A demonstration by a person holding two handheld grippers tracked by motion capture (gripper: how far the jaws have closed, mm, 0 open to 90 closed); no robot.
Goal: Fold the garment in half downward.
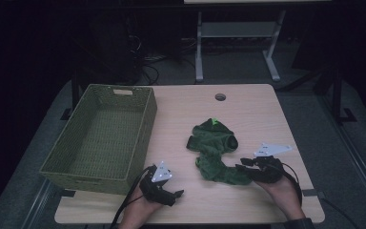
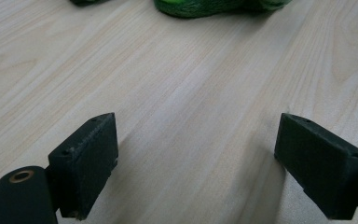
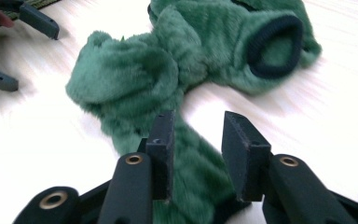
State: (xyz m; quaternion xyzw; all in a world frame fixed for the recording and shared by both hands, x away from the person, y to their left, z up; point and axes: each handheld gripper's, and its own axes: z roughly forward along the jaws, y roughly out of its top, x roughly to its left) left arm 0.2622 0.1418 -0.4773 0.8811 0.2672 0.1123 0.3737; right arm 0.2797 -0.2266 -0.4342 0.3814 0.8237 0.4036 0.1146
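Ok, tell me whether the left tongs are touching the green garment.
Apart. The left gripper view shows the left tongs open over bare table, with the green garment well beyond their tips, wood showing between.

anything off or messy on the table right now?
Only the green fleece garment: it lies crumpled and twisted mid-table, one end trailing toward the right gripper, not in the woven basket at the left. The basket sits square, nothing looks spilled or damaged. The left gripper is over bare wood.

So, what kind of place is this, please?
Probably a lab or recording workspace: a light wooden table in a dark room, cables on the floor, and another metal-legged table behind.
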